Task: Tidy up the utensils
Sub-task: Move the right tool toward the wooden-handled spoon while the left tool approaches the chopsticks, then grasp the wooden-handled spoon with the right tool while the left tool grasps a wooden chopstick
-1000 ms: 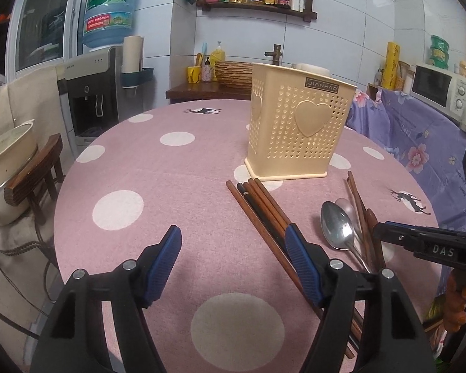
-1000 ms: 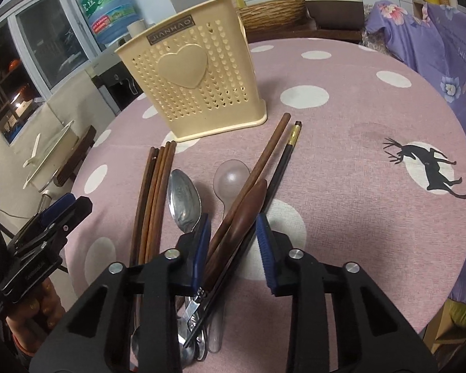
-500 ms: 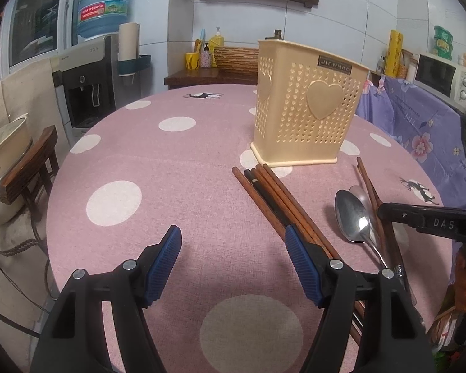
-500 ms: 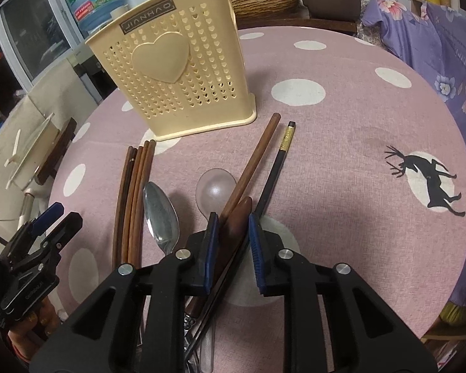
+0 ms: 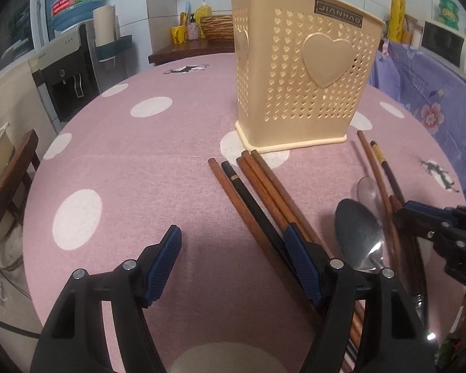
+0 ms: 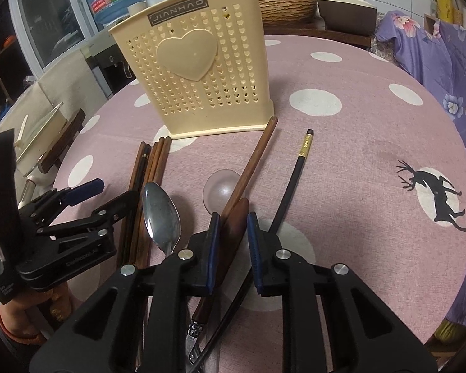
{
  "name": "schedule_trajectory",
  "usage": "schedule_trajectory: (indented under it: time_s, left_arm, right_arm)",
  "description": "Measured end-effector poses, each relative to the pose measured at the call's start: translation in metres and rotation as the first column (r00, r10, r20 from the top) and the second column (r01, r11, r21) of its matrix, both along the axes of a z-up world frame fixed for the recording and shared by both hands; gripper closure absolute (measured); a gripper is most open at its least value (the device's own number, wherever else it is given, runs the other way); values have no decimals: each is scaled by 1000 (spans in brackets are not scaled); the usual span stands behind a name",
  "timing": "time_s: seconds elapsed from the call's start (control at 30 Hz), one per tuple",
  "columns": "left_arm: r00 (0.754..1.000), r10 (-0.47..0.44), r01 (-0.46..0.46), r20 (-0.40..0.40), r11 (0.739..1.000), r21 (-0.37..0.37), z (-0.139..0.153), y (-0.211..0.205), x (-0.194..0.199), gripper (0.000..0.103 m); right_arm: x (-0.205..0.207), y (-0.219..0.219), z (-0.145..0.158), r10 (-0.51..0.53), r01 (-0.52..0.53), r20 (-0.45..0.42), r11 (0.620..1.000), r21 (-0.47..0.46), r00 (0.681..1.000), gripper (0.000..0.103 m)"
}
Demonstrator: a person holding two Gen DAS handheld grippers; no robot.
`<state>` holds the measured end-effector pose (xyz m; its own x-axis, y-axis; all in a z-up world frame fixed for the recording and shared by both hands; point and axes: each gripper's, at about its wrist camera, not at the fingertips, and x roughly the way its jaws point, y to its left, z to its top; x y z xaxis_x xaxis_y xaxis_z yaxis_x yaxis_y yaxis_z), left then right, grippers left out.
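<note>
A cream perforated utensil holder (image 5: 301,71) (image 6: 195,77) stands on the pink dotted table. In front of it lie a bundle of brown and black chopsticks (image 5: 258,192) (image 6: 146,168), a steel spoon (image 5: 357,236) (image 6: 161,217), a clear spoon (image 6: 220,186), one brown chopstick (image 6: 251,164) and one black chopstick (image 6: 292,183). My right gripper (image 6: 233,227) has its jaws closely around a brown wooden handle (image 6: 233,233) with a metal end; contact is unclear. My left gripper (image 5: 233,245) is open and empty, low over the table, its right finger over the chopstick bundle.
The round table (image 5: 139,171) is edged by a purple flowered cloth (image 6: 444,56) at right. A wooden chair (image 5: 12,174) and water dispenser (image 5: 71,71) stand at left. A counter with a basket (image 6: 285,6) lies behind.
My right gripper has narrowed its jaws around the brown handle. My left gripper has moved forward and lower toward the holder, staying open.
</note>
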<state>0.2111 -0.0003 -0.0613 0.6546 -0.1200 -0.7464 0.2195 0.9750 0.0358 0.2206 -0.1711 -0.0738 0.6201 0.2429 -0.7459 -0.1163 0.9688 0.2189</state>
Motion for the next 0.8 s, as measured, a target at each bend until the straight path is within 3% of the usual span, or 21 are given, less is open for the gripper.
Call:
schedule_trajectory:
  time_s: [0.23, 0.53, 0.8]
  left_arm:
    - [997, 52, -57, -53, 994, -97, 3, 30, -2, 35]
    - [993, 107, -110, -50, 993, -50, 3, 35, -2, 35]
    - [991, 121, -125, -63, 990, -61, 3, 44, 1, 34]
  right_arm:
    - [-1, -6, 2, 1, -2, 16, 1000, 23, 1000, 86]
    - [0, -9, -1, -9, 9, -1, 1000, -6, 1000, 86]
    - [5, 3, -4, 17, -18, -21, 998, -66, 1000, 86]
